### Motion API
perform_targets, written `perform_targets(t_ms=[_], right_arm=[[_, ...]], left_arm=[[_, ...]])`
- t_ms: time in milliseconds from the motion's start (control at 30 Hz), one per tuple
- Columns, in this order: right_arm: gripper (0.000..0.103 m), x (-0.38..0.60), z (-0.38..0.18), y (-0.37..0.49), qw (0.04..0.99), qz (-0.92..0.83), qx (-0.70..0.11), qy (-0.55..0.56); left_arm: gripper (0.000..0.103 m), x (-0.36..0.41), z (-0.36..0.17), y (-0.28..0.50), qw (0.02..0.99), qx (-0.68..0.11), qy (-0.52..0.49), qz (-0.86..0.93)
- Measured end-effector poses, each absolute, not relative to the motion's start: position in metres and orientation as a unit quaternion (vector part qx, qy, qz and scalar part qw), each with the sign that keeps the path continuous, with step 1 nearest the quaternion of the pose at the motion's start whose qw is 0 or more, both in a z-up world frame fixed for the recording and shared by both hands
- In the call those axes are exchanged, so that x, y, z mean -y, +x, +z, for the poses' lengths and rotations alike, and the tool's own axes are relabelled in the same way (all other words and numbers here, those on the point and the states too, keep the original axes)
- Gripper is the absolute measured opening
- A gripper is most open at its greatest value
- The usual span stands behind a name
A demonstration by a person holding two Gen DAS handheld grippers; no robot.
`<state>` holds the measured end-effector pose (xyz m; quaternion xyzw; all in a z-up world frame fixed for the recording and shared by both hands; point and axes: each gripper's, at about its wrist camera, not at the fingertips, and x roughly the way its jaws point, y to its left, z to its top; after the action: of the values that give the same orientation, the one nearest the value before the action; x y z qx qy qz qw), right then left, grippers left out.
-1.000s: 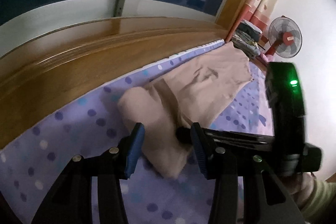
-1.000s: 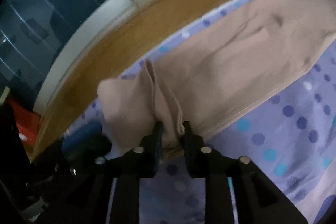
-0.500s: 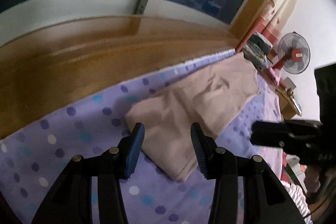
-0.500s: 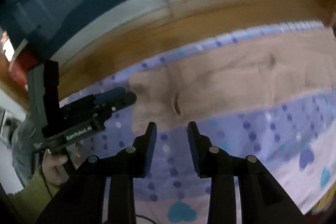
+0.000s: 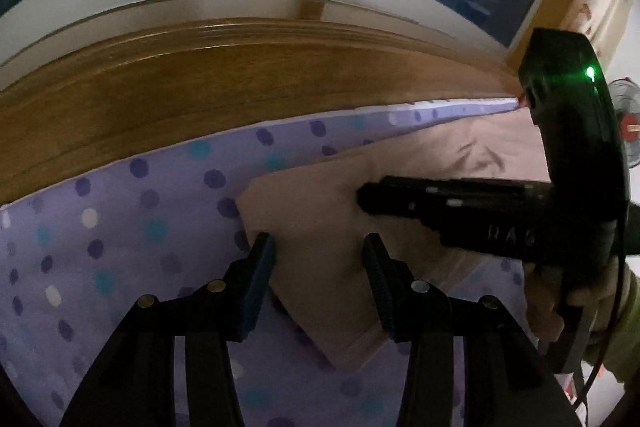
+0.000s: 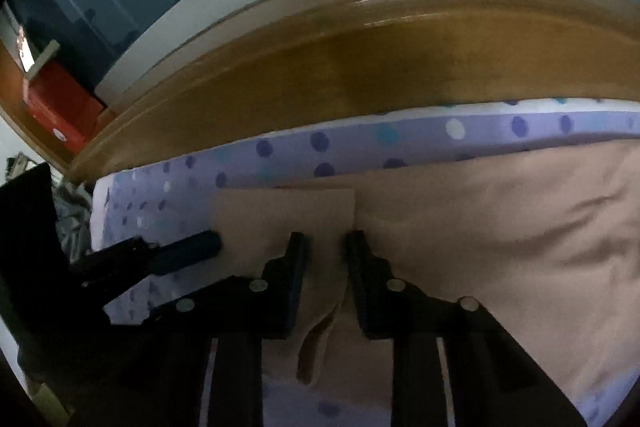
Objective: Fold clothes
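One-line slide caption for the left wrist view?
Left gripper, open, over the folded end of a beige garment on a polka-dot sheet; right gripper alongside.

Both tongs point steeply downward, side by side. The left tongs (image 5: 318, 247) have their jaws standing about half apart, with nothing pinched between the pads. The right tongs (image 6: 323, 241) sit narrower: their jaws have just been closing, and there's a small gap between the fingers (image 6: 294, 267) with nothing visibly clamped. In the left wrist view the right tongs come in from the right, their tip ahead and just right of the left tongs' right finger (image 5: 378, 275), gripped by the right hand (image 5: 576, 301) in a greenish sleeve (image 5: 624, 331).
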<state>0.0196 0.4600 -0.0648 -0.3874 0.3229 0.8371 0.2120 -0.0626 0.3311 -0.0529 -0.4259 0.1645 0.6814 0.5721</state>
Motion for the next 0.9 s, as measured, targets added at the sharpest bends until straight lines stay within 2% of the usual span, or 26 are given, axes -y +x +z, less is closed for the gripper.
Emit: perform_targets(t_ms=[100, 200, 333, 467, 533, 600, 733, 767, 833, 900], right_arm=[[0.019, -0.460, -0.058, 0.027, 0.205, 0.837, -0.324, -0.390], [0.020, -0.440, -0.038, 0.045, 0.223, 0.851, -0.283, -0.381], [0.019, -0.417, -0.037, 0.058, 0.233, 0.851, -0.284, -0.374], [0.020, -0.411, -0.062, 0.061, 0.239, 0.833, -0.318, -0.386], [0.019, -0.416, -0.068, 0.070, 0.239, 0.834, -0.353, -0.351], [0.020, -0.417, -0.068, 0.074, 0.245, 0.827, -0.372, -0.343], [0.023, -0.394, -0.049, 0.072, 0.272, 0.835, -0.328, -0.349], [0.025, -0.386, -0.044, 0.071, 0.271, 0.839, -0.318, -0.348], [0.037, -0.370, -0.033, 0.064, 0.277, 0.846, -0.296, -0.346], [0.055, -0.356, -0.025, 0.059, 0.276, 0.858, -0.275, -0.335]], left_arm=[[0.047, -0.331, -0.042, -0.060, 0.562, -0.159, -0.434, 0.686], [0.047, -0.337, -0.031, -0.059, 0.567, -0.168, -0.424, 0.686], [0.047, -0.351, -0.040, -0.066, 0.568, -0.184, -0.431, 0.677], [0.047, -0.352, -0.052, -0.071, 0.585, -0.201, -0.425, 0.661], [0.047, -0.348, -0.052, -0.072, 0.598, -0.204, -0.416, 0.654], [0.047, -0.342, -0.049, -0.078, 0.605, -0.191, -0.424, 0.646], [0.047, -0.321, -0.044, -0.096, 0.615, -0.142, -0.450, 0.631], [0.047, -0.315, -0.043, -0.101, 0.616, -0.132, -0.457, 0.628], [0.047, -0.306, -0.044, -0.113, 0.614, -0.113, -0.470, 0.624], [0.047, -0.297, -0.046, -0.120, 0.616, -0.095, -0.479, 0.619]])
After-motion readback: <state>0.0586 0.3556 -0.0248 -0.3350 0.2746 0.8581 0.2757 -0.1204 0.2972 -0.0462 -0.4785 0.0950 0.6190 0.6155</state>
